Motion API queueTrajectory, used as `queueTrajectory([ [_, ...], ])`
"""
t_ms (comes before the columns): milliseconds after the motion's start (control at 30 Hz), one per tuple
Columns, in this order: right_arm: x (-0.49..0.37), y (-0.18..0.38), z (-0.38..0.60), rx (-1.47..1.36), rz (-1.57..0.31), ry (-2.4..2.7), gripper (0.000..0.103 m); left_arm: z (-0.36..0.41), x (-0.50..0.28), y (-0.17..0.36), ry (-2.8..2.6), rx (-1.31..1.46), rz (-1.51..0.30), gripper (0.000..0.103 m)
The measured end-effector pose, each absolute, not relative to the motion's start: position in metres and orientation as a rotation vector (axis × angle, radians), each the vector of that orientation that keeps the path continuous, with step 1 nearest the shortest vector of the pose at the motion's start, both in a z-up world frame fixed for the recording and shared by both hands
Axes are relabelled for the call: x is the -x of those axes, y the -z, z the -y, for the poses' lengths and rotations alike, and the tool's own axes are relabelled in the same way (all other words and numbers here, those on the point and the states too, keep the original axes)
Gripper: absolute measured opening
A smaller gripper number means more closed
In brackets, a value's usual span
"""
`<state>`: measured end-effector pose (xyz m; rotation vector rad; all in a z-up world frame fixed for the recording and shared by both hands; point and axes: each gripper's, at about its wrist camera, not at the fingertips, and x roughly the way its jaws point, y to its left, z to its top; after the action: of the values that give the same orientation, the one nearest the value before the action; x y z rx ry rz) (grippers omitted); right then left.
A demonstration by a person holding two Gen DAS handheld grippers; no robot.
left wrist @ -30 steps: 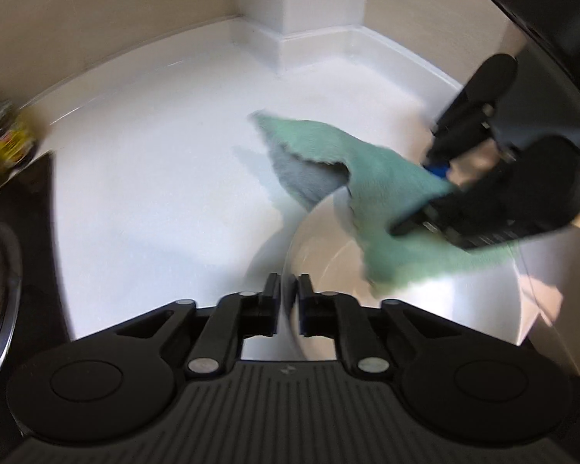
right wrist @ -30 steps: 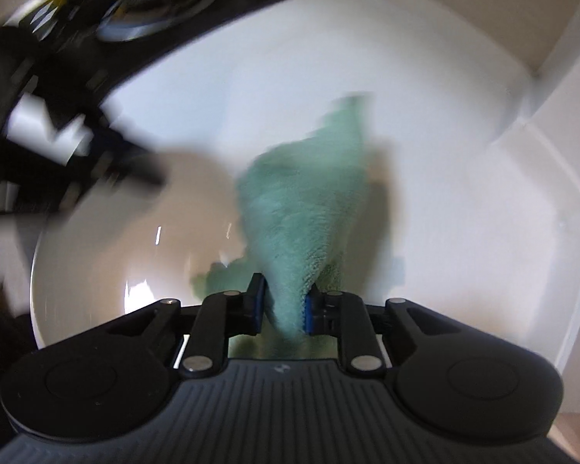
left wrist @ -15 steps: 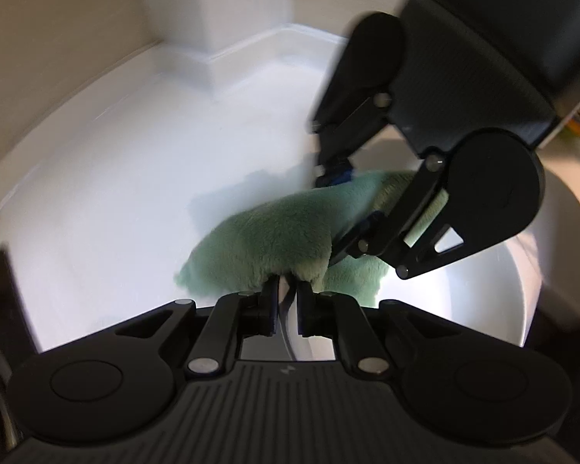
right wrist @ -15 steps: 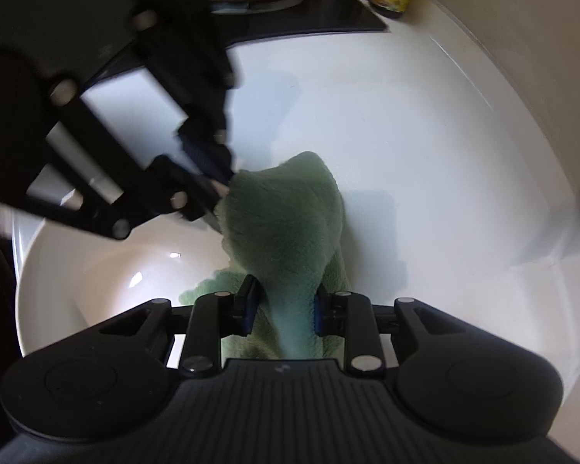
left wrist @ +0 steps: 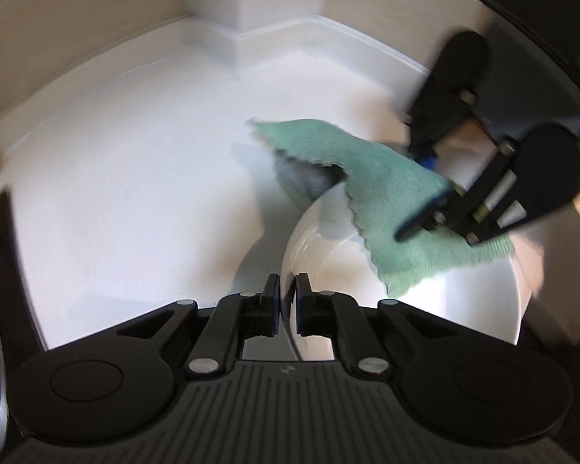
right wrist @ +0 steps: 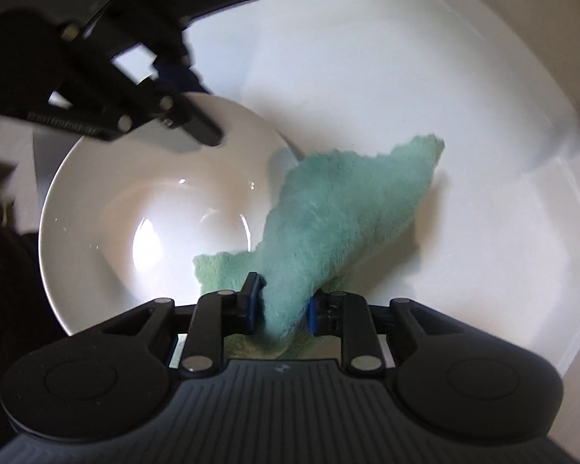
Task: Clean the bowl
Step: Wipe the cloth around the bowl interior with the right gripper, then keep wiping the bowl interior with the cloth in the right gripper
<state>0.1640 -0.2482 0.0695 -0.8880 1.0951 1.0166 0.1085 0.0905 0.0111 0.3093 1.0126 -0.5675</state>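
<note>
The left gripper (left wrist: 287, 297) pinches the white bowl (right wrist: 108, 201) by its rim at 10 o'clock. The right gripper (right wrist: 280, 301) clamps a green cloth (right wrist: 340, 208) (fluffy, bunched), draped over the bowl's 3 o'clock edge onto the white counter (left wrist: 135, 178).

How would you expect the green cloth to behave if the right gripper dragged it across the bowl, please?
Probably floppy: the green cloth sags and folds out of the right gripper, draping over the rim of the white bowl. Its fluffy pile suggests it is light. It should slide easily on the glossy bowl, which the left gripper pinches at the rim.
</note>
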Motion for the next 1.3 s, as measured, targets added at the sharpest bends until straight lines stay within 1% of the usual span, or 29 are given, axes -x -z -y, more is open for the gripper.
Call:
queueTrajectory([
  [67, -0.163, -0.07, 0.243, 0.953, -1.02, -1.014, 0.024, -0.088, -0.116, -0.007, 0.587, -0.331, -1.013, 0.006],
  [133, -0.164, -0.073, 0.238, 0.931, -0.971, -1.002, 0.024, -0.091, -0.116, -0.011, 0.604, -0.344, -1.01, 0.006],
  [233, -0.159, -0.075, 0.238, 0.927, -0.932, -0.998, 0.027, -0.102, -0.112, -0.012, 0.58, -0.283, -1.006, 0.008],
  [267, -0.158, -0.077, 0.242, 0.918, -0.933, -0.996, 0.027, -0.102, -0.112, -0.01, 0.567, -0.258, -1.007, 0.009],
  [333, -0.161, -0.08, 0.253, 0.855, -0.96, -0.983, 0.023, -0.097, -0.116, -0.001, 0.494, -0.204, -1.018, 0.018],
  [400, -0.172, -0.073, 0.239, 0.767, -1.005, -0.943, 0.019, -0.094, -0.106, 0.003, 0.428, -0.183, -1.018, 0.021],
  [533, -0.162, -0.078, 0.267, 0.678, -1.022, -0.836, 0.019, -0.099, -0.082, 0.003, 0.377, -0.142, -0.994, 0.021],
  [567, -0.156, -0.078, 0.271, 0.686, -1.02, -0.826, 0.019, -0.099, -0.082, 0.005, 0.375, -0.141, -0.989, 0.02],
  [633, -0.146, -0.078, 0.274, 0.752, -1.017, -0.843, 0.02, -0.099, -0.086, 0.007, 0.398, -0.16, -0.983, 0.012],
  [667, -0.151, -0.073, 0.268, 0.778, -1.018, -0.861, 0.02, -0.099, -0.089, 0.008, 0.42, -0.178, -0.983, 0.005],
  [833, -0.157, -0.079, 0.273, 0.855, -1.077, -0.975, 0.021, -0.099, -0.108, 0.012, 0.529, -0.266, -0.979, 0.006],
  [933, -0.159, -0.08, 0.269, 0.951, -1.049, -1.022, 0.028, -0.093, -0.11, 0.007, 0.591, -0.364, -0.97, 0.007],
  [1033, -0.164, -0.082, 0.261, 1.043, -1.002, -1.062, 0.028, -0.085, -0.12, 0.006, 0.647, -0.429, -0.966, 0.007],
  [1100, -0.167, -0.084, 0.254, 1.095, -0.966, -1.088, 0.026, -0.07, -0.123, 0.009, 0.654, -0.426, -0.966, 0.008],
  [1133, -0.171, -0.085, 0.25, 1.078, -0.942, -1.1, 0.026, -0.068, -0.125, 0.01, 0.656, -0.42, -0.968, 0.008],
  [1200, -0.174, -0.087, 0.246, 1.04, -0.93, -1.11, 0.028, -0.064, -0.13, 0.012, 0.656, -0.405, -0.971, 0.008],
  [1267, -0.172, -0.089, 0.248, 1.031, -0.912, -1.109, 0.028, -0.071, -0.127, 0.013, 0.617, -0.332, -0.984, 0.008],
  [1300, -0.172, -0.089, 0.251, 1.015, -0.91, -1.108, 0.027, -0.073, -0.125, 0.013, 0.596, -0.305, -0.99, 0.011],
])
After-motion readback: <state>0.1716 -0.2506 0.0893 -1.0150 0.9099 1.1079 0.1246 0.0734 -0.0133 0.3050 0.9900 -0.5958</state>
